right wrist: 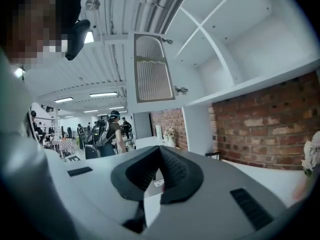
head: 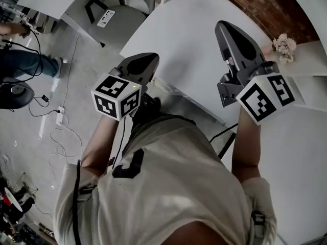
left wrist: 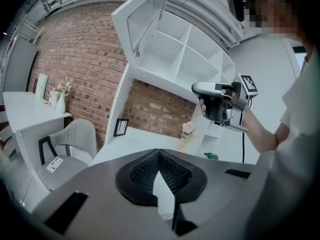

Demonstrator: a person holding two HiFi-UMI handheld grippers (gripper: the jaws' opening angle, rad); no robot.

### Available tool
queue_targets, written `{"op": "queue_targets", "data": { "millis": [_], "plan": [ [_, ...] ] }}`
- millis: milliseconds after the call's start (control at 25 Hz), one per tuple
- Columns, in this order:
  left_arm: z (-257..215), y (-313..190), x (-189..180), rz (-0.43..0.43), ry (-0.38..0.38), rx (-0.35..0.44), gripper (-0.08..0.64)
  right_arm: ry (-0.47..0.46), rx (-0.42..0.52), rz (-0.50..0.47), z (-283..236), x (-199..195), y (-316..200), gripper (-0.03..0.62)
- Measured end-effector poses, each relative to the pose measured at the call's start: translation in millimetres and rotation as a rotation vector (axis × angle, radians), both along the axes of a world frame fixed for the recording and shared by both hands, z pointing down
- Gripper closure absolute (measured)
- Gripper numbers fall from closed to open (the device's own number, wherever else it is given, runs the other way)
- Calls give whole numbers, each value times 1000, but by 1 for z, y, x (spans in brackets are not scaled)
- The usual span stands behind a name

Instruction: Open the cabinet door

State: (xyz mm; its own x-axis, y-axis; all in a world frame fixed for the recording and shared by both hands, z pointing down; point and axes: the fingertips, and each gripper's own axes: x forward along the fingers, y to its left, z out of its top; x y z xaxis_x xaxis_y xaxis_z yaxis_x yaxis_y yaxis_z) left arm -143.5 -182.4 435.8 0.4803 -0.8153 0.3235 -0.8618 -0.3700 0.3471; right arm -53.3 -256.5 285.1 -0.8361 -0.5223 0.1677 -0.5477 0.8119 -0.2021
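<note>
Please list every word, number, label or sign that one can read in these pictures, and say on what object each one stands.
No text can be read with certainty.
Shirt print: one dark shape, perhaps a letter or digit; creased, unreadable.
Left cube and right cube: black-and-white square patterns, no words.
Power strip on the chair: marks too small to read.
Picture frame: content too small to read.

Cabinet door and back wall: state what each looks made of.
Cabinet door: white painted frame, likely wood or board, matte; ribbed insert, perhaps fluted glass or plastic.
Back wall: red brick, rough, with visible mortar joints.
</note>
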Motion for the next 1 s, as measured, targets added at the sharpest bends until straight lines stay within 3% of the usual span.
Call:
{"op": "queue_targets", "data": {
  "millis": [240, 440, 680, 1000],
  "plan": [
    [-3, 7, 64, 46, -26, 2, 545, -72, -67, 18, 14, 63, 24, 566],
    [-9, 17, 107, 79, -43, 11, 545, -79, -80, 39, 18, 110, 46, 566],
    [-4, 67, 171, 145, -86, 12, 545, -131, -108, 78, 32, 182, 108, 566],
    [-5, 54, 198, 188, -99, 8, 545, -174, -165, 58, 49, 201, 105, 565]
  ]
}}
